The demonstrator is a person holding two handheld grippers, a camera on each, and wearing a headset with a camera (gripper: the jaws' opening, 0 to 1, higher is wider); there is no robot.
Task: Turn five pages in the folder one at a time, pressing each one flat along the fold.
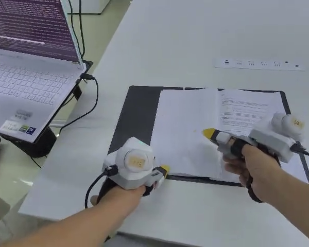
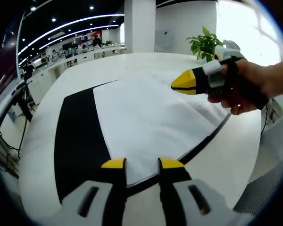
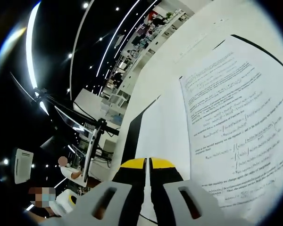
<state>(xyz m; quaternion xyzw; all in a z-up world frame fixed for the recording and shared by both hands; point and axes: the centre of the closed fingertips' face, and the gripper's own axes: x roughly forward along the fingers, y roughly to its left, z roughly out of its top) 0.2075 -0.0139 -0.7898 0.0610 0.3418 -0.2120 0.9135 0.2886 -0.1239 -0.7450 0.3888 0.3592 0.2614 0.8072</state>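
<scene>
A black folder (image 1: 136,113) lies open on the white table, with a blank white page (image 1: 183,123) on its left side and a printed page (image 1: 247,110) on the right. My left gripper (image 1: 165,170) stands open at the folder's front edge, and its own view puts its fingertips (image 2: 114,164) just short of the blank page (image 2: 141,122). My right gripper (image 1: 208,134) hovers over the pages near the fold, jaws shut with nothing seen between them. The left gripper view catches it (image 2: 184,82) above the paper. Ahead of it lies the printed page (image 3: 231,127).
An open laptop (image 1: 26,67) on a stand sits at the left, past the table's edge, with cables (image 1: 90,103) trailing from it. A white power strip (image 1: 257,64) lies on the table beyond the folder. A potted plant (image 2: 205,44) stands far behind.
</scene>
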